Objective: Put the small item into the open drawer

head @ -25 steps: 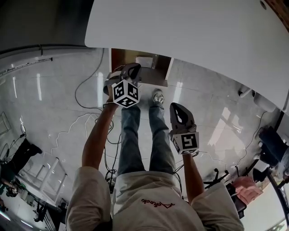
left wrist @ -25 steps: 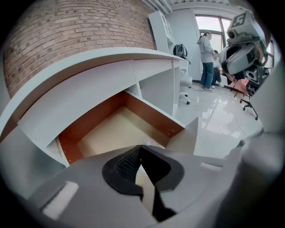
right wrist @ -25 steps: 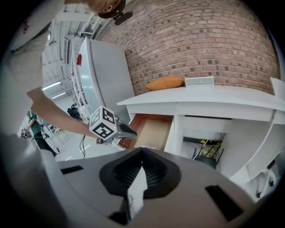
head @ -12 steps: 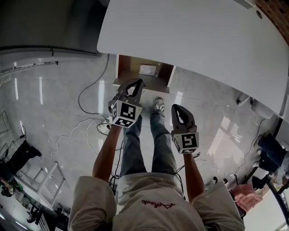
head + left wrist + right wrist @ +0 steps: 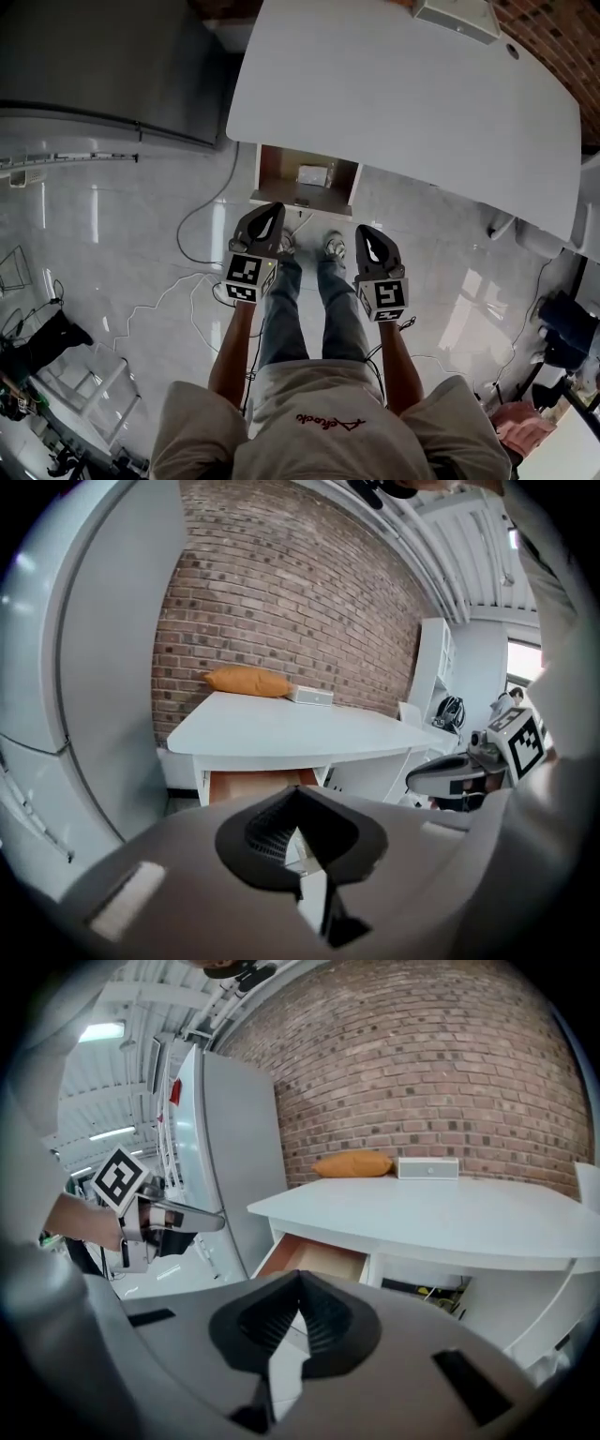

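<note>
A grey fridge (image 5: pixel 103 66) stands left of the white desk (image 5: pixel 403 103), with a brick wall (image 5: pixel 281 602) behind. On the desk top lie a white box (image 5: pixel 455 17) and an orange cushion (image 5: pixel 246 680). Cables (image 5: pixel 221 294) trail over the floor (image 5: pixel 122 234). The person's shoes (image 5: pixel 333 246) stand just in front of the open drawer (image 5: pixel 305 183), between the two tools.

The item (image 5: pixel 312 174), small and pale, lies inside the drawer under the desk edge.

The left tool (image 5: pixel 274 208) has its jaws closed together with nothing between them; its tip is near the drawer front, not touching it. The right tool (image 5: pixel 364 231) is likewise closed and holds nothing, just beside the left one.

A second ago the left tool reached into the drawer mouth. It has since drawn back and risen level with the right tool, and more of the desk top now shows.
</note>
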Available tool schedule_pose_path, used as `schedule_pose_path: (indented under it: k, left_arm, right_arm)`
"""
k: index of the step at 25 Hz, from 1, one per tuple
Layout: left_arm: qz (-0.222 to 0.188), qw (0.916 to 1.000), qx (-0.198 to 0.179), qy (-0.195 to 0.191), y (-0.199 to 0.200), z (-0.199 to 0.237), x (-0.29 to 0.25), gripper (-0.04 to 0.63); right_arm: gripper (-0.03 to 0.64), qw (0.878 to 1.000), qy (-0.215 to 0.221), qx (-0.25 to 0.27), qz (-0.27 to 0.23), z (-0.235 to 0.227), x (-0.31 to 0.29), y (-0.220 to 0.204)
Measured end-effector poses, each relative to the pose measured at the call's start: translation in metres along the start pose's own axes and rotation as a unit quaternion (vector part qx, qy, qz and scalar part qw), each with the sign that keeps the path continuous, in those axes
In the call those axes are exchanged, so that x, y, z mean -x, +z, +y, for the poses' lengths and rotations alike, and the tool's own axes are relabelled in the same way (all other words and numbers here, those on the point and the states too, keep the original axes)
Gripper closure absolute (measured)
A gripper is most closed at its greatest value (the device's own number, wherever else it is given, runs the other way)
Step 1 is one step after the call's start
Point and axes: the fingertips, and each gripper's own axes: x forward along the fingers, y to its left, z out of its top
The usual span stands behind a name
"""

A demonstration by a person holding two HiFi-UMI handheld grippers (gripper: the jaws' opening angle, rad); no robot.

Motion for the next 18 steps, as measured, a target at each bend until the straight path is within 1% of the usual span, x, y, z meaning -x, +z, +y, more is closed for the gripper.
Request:
schedule_pose_path:
  k: [5, 11, 18]
  left_arm:
    - [-0.012, 0.9996, 0.021, 0.012, 0.021, -0.002, 0.027, 0.586]
    - [-0.042, 0.999, 0.0, 0.017, 0.071, -0.004, 0.044, 0.586]
    - [-0.072, 0.9971, -0.01, 0.022, 0.118, -0.003, 0.061, 0.586]
  right_arm:
    - [0.606, 1.0, -0.005, 0.007, -0.023, 0.002, 0.008, 0.035]
    - [0.606, 0.997, -0.01, 0.031, -0.063, 0.002, 0.019, 0.092]
    - [0.606, 0.994, -0.028, 0.044, -0.099, -0.005, 0.037, 0.142]
